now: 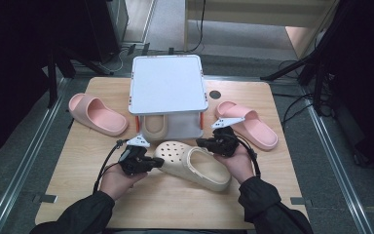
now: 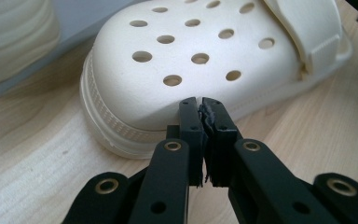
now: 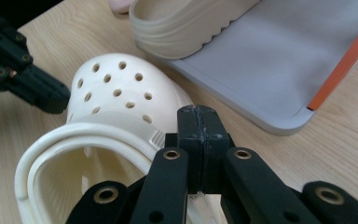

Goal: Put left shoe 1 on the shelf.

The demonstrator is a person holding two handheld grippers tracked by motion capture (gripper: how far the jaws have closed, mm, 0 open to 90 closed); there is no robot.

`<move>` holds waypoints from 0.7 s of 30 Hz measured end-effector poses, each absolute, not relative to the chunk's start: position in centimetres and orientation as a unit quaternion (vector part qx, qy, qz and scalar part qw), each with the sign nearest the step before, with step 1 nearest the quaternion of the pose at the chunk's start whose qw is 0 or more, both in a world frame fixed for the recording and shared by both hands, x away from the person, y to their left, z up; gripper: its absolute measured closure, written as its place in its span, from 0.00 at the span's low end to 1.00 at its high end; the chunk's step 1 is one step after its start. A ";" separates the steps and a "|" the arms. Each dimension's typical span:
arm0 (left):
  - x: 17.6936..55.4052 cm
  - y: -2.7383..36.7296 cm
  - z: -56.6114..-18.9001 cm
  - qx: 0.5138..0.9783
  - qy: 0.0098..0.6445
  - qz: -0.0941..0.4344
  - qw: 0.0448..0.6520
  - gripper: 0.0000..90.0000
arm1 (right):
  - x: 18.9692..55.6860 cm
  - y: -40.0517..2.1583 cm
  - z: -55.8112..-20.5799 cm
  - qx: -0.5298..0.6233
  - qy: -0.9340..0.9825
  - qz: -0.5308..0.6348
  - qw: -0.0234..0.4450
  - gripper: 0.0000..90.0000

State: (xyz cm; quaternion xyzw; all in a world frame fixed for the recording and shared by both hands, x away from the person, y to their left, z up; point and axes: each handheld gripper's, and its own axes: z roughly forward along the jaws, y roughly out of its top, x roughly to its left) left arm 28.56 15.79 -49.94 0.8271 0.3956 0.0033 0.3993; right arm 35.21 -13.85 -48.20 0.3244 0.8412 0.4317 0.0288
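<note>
Clogs: 2 cream (image 1: 195, 164), 2 pink slides (image 1: 97, 114).

Cream hole-dotted clog (image 1: 195, 163), two pink slides (image 1: 97, 114), grey orange-posted rack (image 1: 168, 85), pale wood-grain table (image 1: 78, 161), black jaws.

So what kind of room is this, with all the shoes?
Probably a lab or test room, not a home: black stands and cables ring a small wooden table, where shoes like this cream clog lie beside a grey shelf.
</note>
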 end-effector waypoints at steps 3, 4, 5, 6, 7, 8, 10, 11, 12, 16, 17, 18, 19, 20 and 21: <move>29.1 15.7 -49.9 0.826 0.396 -0.002 0.401 0.96 | 34.4 -14.0 -48.2 0.324 0.842 0.430 0.028 1.00; 29.3 15.7 -49.9 0.825 0.397 -0.003 0.402 0.96 | 34.3 -14.1 -48.2 0.326 0.841 0.431 0.027 1.00; 29.3 15.7 -49.9 0.825 0.397 -0.003 0.402 0.96 | 34.3 -14.1 -48.2 0.326 0.841 0.431 0.027 1.00; 29.5 15.7 -49.9 0.825 0.397 -0.004 0.403 0.96 | 34.1 -14.2 -48.2 0.326 0.841 0.431 0.025 1.00; 29.8 15.7 -49.9 0.823 0.400 -0.005 0.404 0.96 | 33.8 -14.4 -48.3 0.328 0.840 0.432 0.020 1.00; 30.0 15.7 -50.0 0.822 0.400 -0.006 0.405 0.96 | 33.6 -14.5 -48.3 0.330 0.839 0.432 0.017 1.00; 30.4 15.7 -50.0 0.820 0.402 -0.011 0.408 0.96 | 33.3 -14.6 -48.3 0.331 0.839 0.432 0.017 1.00; 30.4 15.7 -50.0 0.820 0.402 -0.011 0.408 0.96 | 33.1 -14.7 -48.3 0.331 0.839 0.431 0.018 1.00; 30.7 15.6 -50.0 0.821 0.401 -0.015 0.407 0.96 | 32.9 -14.7 -48.3 0.332 0.839 0.430 0.020 1.00; 31.2 15.2 -49.9 0.822 0.400 -0.004 0.406 0.96 | 32.2 -14.9 -48.3 0.334 0.839 0.430 0.017 1.00; 31.3 15.1 -49.9 0.823 0.399 -0.002 0.405 0.96 | 31.9 -14.8 -48.3 0.335 0.840 0.428 0.015 1.00; 31.5 15.0 -49.9 0.821 0.400 -0.003 0.407 0.96 | 31.7 -14.8 -48.3 0.335 0.841 0.426 0.017 1.00; 31.6 14.9 -49.9 0.821 0.399 -0.007 0.407 0.96 | 31.6 -14.7 -48.4 0.332 0.842 0.425 0.018 1.00; 31.8 14.8 -50.0 0.821 0.398 -0.008 0.408 0.96 | 31.4 -14.6 -48.5 0.329 0.845 0.422 0.019 1.00; 31.8 14.6 -50.0 0.820 0.399 -0.008 0.410 0.96 | 31.2 -14.5 -48.5 0.329 0.846 0.419 0.017 1.00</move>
